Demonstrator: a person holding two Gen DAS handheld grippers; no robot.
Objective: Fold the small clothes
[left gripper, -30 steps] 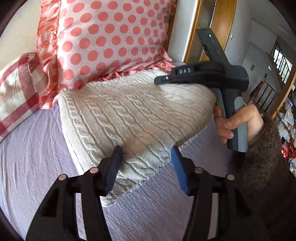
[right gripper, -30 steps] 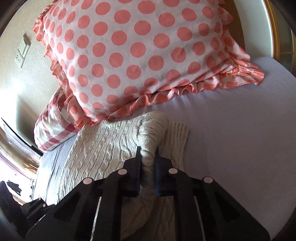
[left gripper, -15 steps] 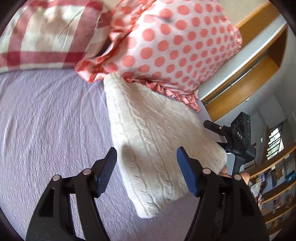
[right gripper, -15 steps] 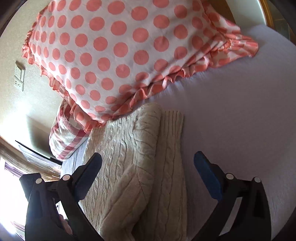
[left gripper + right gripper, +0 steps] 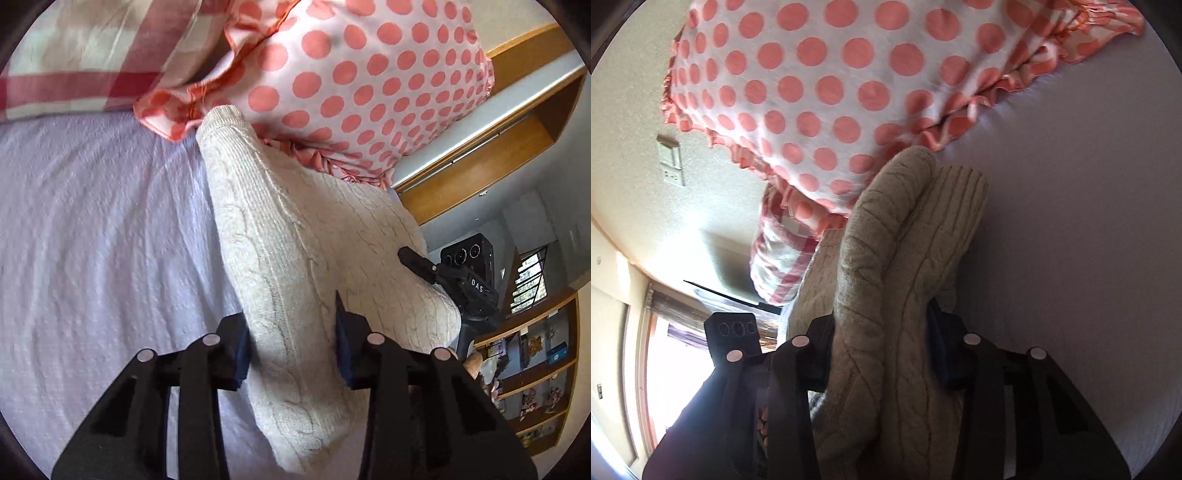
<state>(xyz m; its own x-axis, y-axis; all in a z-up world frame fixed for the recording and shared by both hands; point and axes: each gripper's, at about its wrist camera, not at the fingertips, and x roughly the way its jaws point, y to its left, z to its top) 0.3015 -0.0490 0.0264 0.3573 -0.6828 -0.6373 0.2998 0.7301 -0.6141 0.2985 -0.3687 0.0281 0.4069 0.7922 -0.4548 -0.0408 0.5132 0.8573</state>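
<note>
folding small clothes | clamping folded cable-knit sweater (image 5: pixel 317 258) between both left gripper (image 5: pixel 291 350) and right gripper (image 5: pixel 881 354) jaws | lying lengthwise, running away toward polka-dot pillow (image 5: pixel 369 85)

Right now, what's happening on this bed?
A person with a gripper in each hand is folding a cream cable-knit sweater on a lilac bedspread. The left gripper and the right gripper each clamp a thick fold of the knit. The sweater's far end lies against a polka-dot pillow.
</note>
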